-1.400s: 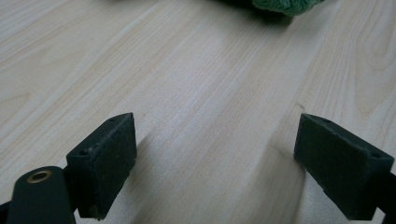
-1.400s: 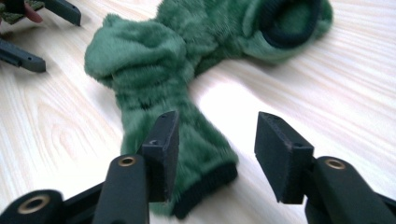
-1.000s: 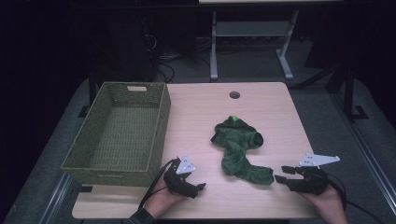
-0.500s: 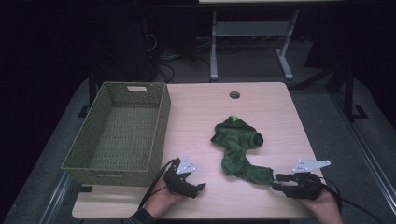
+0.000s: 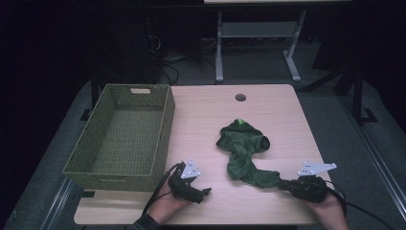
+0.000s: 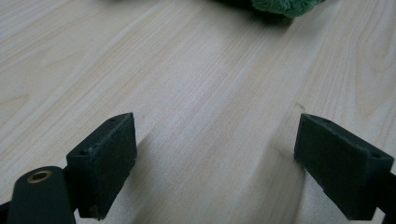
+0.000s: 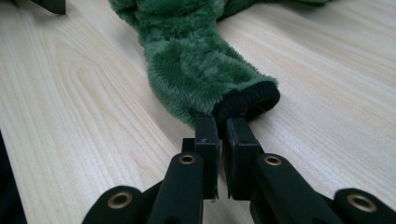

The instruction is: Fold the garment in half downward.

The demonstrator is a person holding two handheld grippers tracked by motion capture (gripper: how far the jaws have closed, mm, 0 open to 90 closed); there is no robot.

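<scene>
A green fuzzy garment (image 5: 244, 148) lies crumpled on the wooden table (image 5: 210, 110), one sleeve trailing toward the front right. In the right gripper view the sleeve (image 7: 196, 60) ends in a black cuff (image 7: 250, 100). My right gripper (image 7: 222, 128) has just been closing and is now shut on the cuff's edge. From above, that right gripper (image 5: 283, 184) sits low at the sleeve's tip. My left gripper (image 5: 205, 193) rests near the front edge, left of the garment. Its jaws stand wide open over bare wood (image 6: 215, 154).
A woven green basket (image 5: 165, 129) with nothing inside stands at the table's left side. A round cable hole (image 5: 240, 97) sits near the far edge. Beyond the table are a dark floor and a metal frame (image 5: 253, 33). The green garment's edge (image 6: 280, 5) shows ahead of the left jaws.
My right gripper has slid a little left to the sleeve's end and its jaws have closed on the black cuff. The left gripper has stayed put.
</scene>
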